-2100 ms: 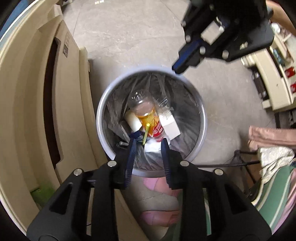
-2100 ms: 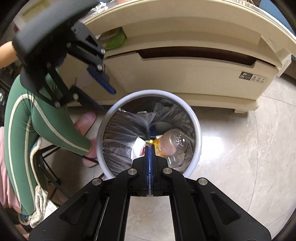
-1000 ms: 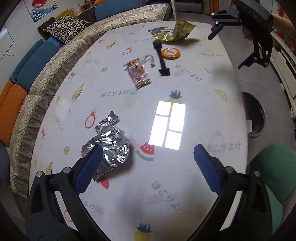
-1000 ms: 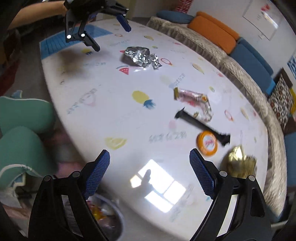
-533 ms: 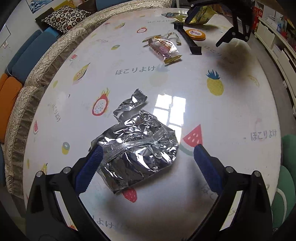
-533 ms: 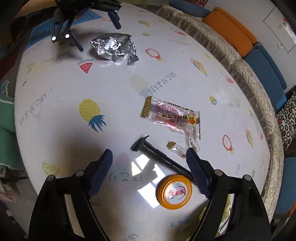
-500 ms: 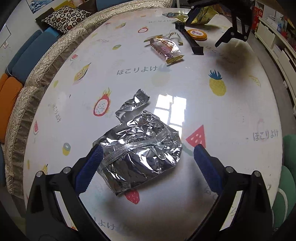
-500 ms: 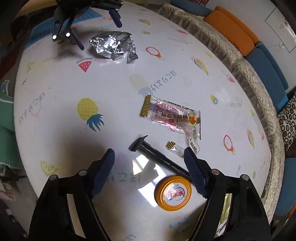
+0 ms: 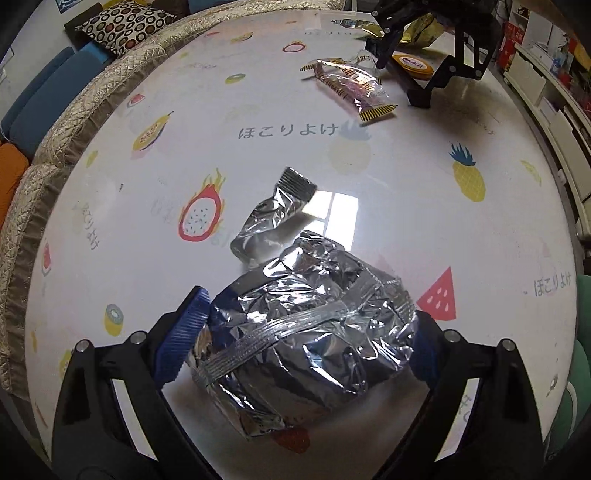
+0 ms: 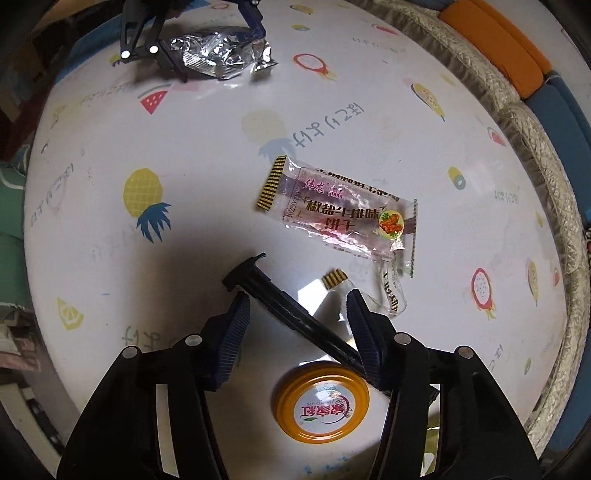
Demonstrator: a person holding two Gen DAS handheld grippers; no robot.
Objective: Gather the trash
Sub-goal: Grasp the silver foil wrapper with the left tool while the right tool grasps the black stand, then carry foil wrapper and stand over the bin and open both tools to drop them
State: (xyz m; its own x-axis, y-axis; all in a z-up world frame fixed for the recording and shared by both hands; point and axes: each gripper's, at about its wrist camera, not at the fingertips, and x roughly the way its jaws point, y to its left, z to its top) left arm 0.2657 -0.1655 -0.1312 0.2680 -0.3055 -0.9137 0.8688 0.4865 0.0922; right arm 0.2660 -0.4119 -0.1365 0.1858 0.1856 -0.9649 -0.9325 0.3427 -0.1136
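Observation:
A crumpled silver foil bag [image 9: 306, 332] lies on the white fruit-print table [image 9: 147, 110], with a smaller foil wrapper [image 9: 277, 218] just beyond it. My left gripper [image 9: 306, 332] is open with its jaws on either side of the bag. In the right wrist view, a black plastic stick [image 10: 291, 314] lies slantwise between the open jaws of my right gripper [image 10: 299, 314]. An orange lid [image 10: 320, 401] sits just below the stick. A clear pink snack wrapper [image 10: 340, 214] lies beyond it. The foil bag [image 10: 210, 51] and left gripper show far off.
A gold wrapper [image 9: 424, 31] lies at the table's far end by the right gripper [image 9: 436, 55]. A quilted sofa with blue and orange cushions [image 10: 517, 74] curves round the table. White shelving [image 9: 554, 103] stands to the right.
Both grippers have moved from the bin to the table and come down low. The left one now straddles the foil bag; the right one straddles the black stick with jaws narrowed.

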